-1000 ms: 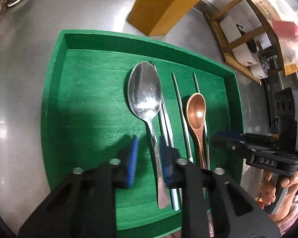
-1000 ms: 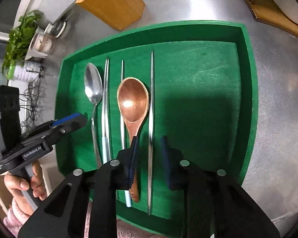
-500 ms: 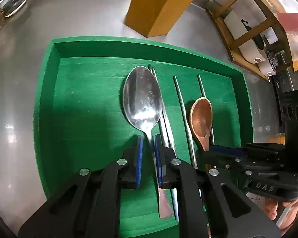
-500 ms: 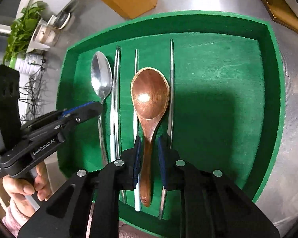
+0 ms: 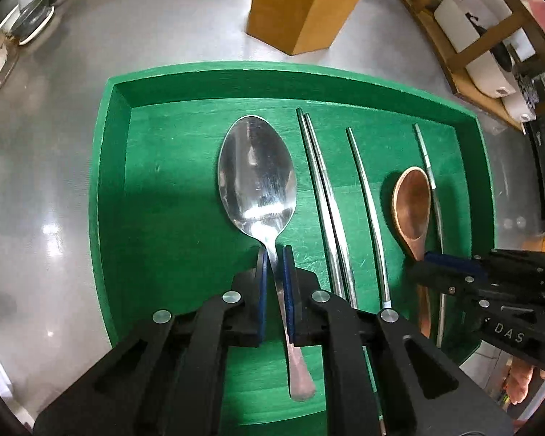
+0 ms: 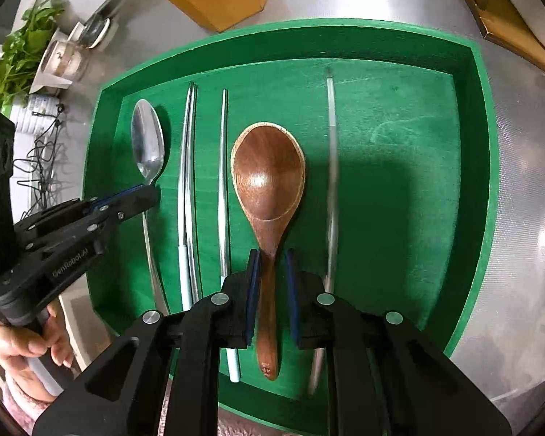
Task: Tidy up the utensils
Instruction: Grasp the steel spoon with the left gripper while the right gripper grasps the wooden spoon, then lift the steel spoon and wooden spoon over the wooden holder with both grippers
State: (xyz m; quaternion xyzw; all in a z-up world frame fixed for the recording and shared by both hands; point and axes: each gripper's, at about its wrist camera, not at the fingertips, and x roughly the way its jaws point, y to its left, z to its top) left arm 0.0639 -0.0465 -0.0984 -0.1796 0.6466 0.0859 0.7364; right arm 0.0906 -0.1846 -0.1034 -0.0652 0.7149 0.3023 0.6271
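Metal spoon [image 5: 257, 178] and wooden spoon [image 6: 268, 178] lengthwise in the green tray [image 5: 109, 189], bowls toward the wooden holder [image 5: 305, 3], left gripper [image 5: 274, 287] clamping the metal handle, right gripper [image 6: 271, 290] clamping the wooden handle, steel counter [image 5: 54, 145].

bright, even | glare on metal spoon [image 5: 257, 178] | fisheye-bent edges | rightmost chopstick [image 6: 331, 167] motion-blurred

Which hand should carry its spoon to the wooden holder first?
Left, probably. The left gripper is shut on the metal spoon, and the holder stands almost straight ahead. The right gripper grips the wooden spoon, but the holder lies off to its left.
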